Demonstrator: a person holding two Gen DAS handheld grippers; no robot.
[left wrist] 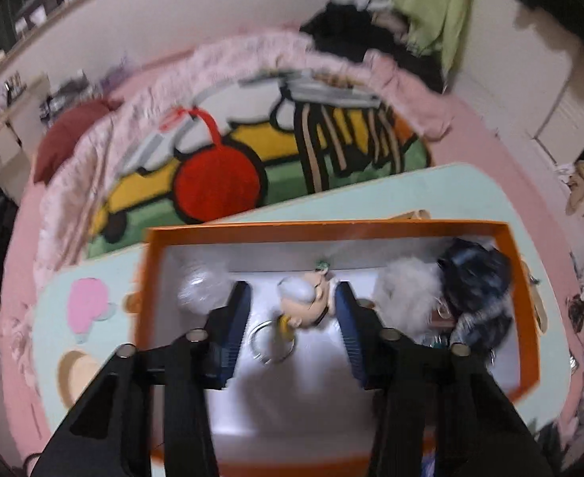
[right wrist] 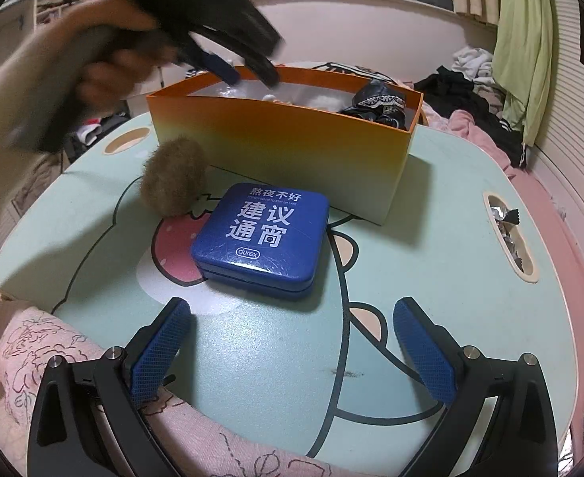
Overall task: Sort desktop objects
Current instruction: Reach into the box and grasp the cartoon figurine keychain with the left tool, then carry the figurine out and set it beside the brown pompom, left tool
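My left gripper (left wrist: 292, 292) is open above the orange box (left wrist: 331, 227), its jaws on either side of a small cartoon figurine keychain (left wrist: 306, 302) with a metal ring (left wrist: 272, 342) lying on the box's white floor. The box also holds a clear plastic ball (left wrist: 202, 288), a white fluffy pompom (left wrist: 407, 290) and a dark lace-trimmed cloth (left wrist: 477, 290). In the right wrist view my right gripper (right wrist: 292, 336) is open and empty, low over the table, just short of a blue tin (right wrist: 262, 234). A brown furry ball (right wrist: 174, 177) sits beside the tin, against the orange box (right wrist: 276, 147). The left gripper (right wrist: 236, 63) hovers over that box.
The round mint-green table (right wrist: 431, 278) has a cartoon print and a slot with foil wrappers (right wrist: 509, 230) at the right. A pink quilt (right wrist: 53, 357) lies at the near edge. A bed with a colourful rug (left wrist: 252, 159) and piled clothes (left wrist: 371, 28) lies behind.
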